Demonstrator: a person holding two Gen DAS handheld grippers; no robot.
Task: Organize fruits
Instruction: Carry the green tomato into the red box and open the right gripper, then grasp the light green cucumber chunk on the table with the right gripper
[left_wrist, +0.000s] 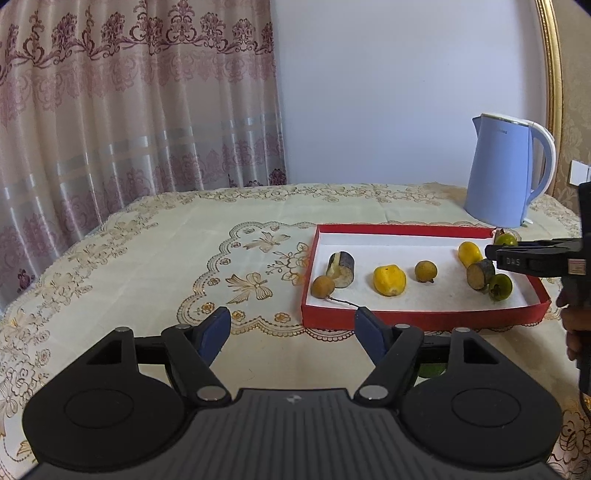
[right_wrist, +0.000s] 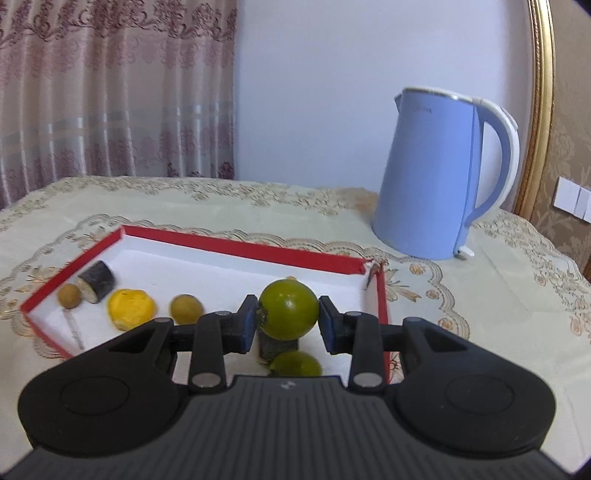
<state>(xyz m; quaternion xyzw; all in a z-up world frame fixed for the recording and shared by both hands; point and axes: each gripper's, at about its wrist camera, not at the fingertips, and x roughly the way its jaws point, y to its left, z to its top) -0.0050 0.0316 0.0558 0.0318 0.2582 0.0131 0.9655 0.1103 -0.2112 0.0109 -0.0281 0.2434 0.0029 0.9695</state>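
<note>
A red-rimmed white tray (left_wrist: 421, 316) (right_wrist: 236, 242) lies on the table and holds several fruits: brown round ones (left_wrist: 323, 287), dark cut pieces (left_wrist: 341, 268), yellow ones (left_wrist: 389, 280) (right_wrist: 130, 308) and a green one (left_wrist: 501, 287) (right_wrist: 295, 363). My right gripper (right_wrist: 288, 317) is shut on a green round fruit (right_wrist: 289, 309) and holds it above the tray's right part; it enters the left wrist view from the right (left_wrist: 491, 251). My left gripper (left_wrist: 291, 328) is open and empty, over the cloth in front of the tray's left corner.
A blue electric kettle (left_wrist: 502, 173) (right_wrist: 439, 173) stands behind the tray at the back right. The table has an embroidered cream cloth (left_wrist: 166, 251). A patterned curtain (left_wrist: 129, 99) hangs at the left, a gold frame (left_wrist: 552, 85) at the right.
</note>
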